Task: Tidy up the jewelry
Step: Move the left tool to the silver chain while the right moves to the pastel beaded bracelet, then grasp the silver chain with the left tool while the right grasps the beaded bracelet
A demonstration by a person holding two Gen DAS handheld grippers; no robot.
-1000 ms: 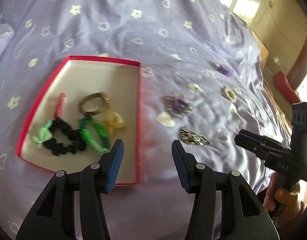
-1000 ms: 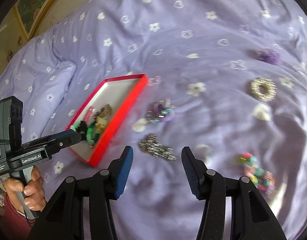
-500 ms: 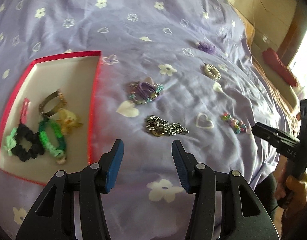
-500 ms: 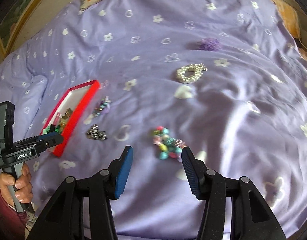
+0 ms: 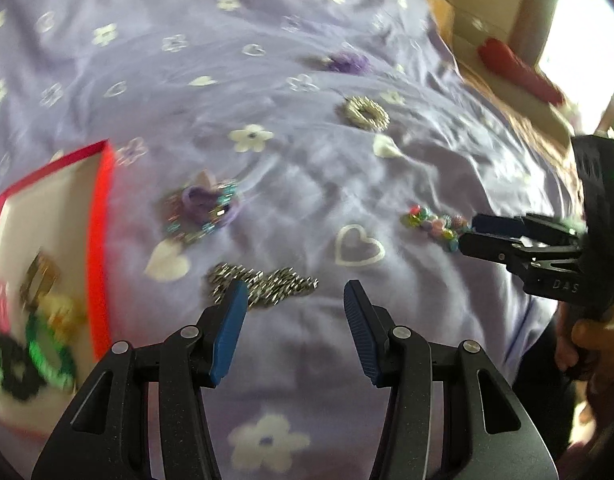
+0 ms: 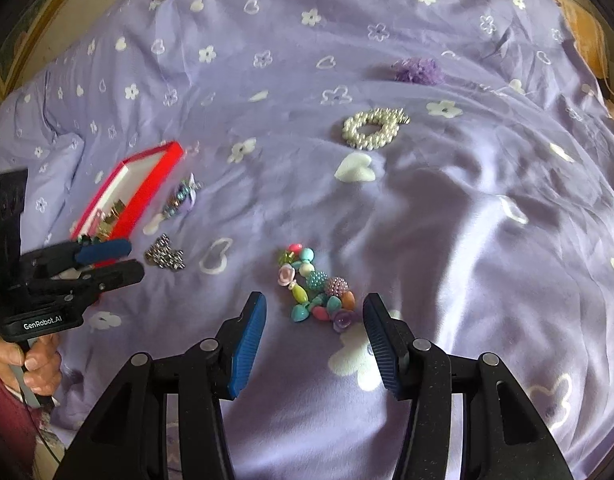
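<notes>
My left gripper (image 5: 293, 286) is open above the lilac bedspread, its left fingertip over a silver chain bracelet (image 5: 263, 286). A red box (image 5: 101, 240) at the left edge holds hair ties and a few pieces. My right gripper (image 6: 315, 304) is open, and a bracelet of coloured beads (image 6: 315, 284) lies on the bedspread between and just ahead of its fingertips, untouched. In the left wrist view, the right gripper (image 5: 467, 234) hovers by that bead bracelet (image 5: 435, 222). The left gripper (image 6: 127, 260) shows next to the silver chain (image 6: 165, 256) and the box (image 6: 147, 184).
A purple beaded piece (image 5: 203, 208) lies just right of the box. Farther back are a pearl ring-shaped bracelet (image 6: 373, 128) and a purple scrunchie (image 6: 417, 70). The bed's edge (image 5: 459, 60) drops to a wooden floor with a red object (image 5: 519, 72) on the right.
The left gripper has swung right, from over the red box to the silver chain. The right gripper has moved right from the chain to the coloured bead bracelet. Both jaws stayed equally wide.
</notes>
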